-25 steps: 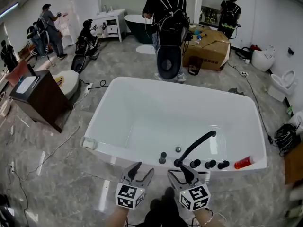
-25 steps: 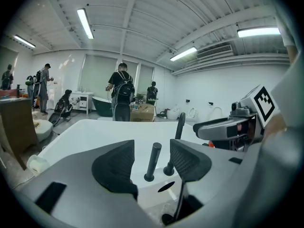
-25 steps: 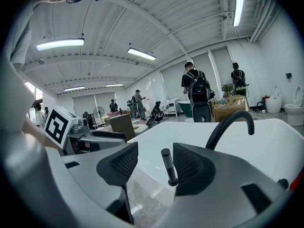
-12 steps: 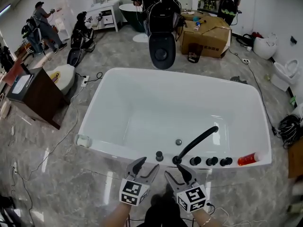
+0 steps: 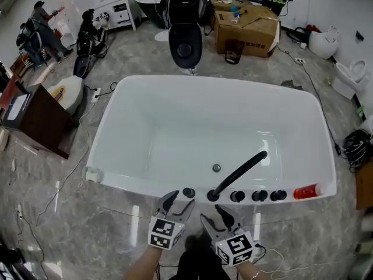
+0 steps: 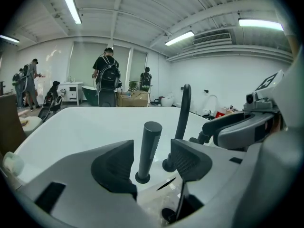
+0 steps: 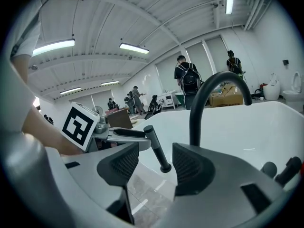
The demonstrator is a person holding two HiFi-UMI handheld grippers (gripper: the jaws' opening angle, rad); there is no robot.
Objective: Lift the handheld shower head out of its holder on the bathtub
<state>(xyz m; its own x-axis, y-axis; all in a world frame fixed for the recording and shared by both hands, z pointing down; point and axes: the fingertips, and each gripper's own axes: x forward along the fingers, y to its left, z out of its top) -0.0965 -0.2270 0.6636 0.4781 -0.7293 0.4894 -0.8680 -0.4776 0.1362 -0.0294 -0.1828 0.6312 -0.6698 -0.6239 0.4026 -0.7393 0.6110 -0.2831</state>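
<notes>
Cabinet (image 5: 36, 120): dark brown, on the floor left of the tub, well apart from it.
Bathtub (image 5: 105, 134): white, rectangular with rounded corners; its near rim carries the fittings.
Left gripper (image 5: 178, 203): at the near rim, jaws spread apart and gripping nothing; its own view shows the shower head standing in the gap, neither pad touching it.
Handheld shower head (image 5: 188, 193): dark, ribbed stick handle, upright, seated in its round holder on the near rim, just left of the spout base.
Spout (image 5: 239, 172): black, curved, rising from the near rim and reaching out over the basin.
Right gripper (image 5: 214, 216): just short of the rim, below the spout base; jaws apart, nothing between them, shower head and spout visible beyond.
Knobs (image 5: 256, 196): black, in a row on the rim right of the spout.
Red container (image 5: 306, 191): lying on the rim near the right corner.
</notes>
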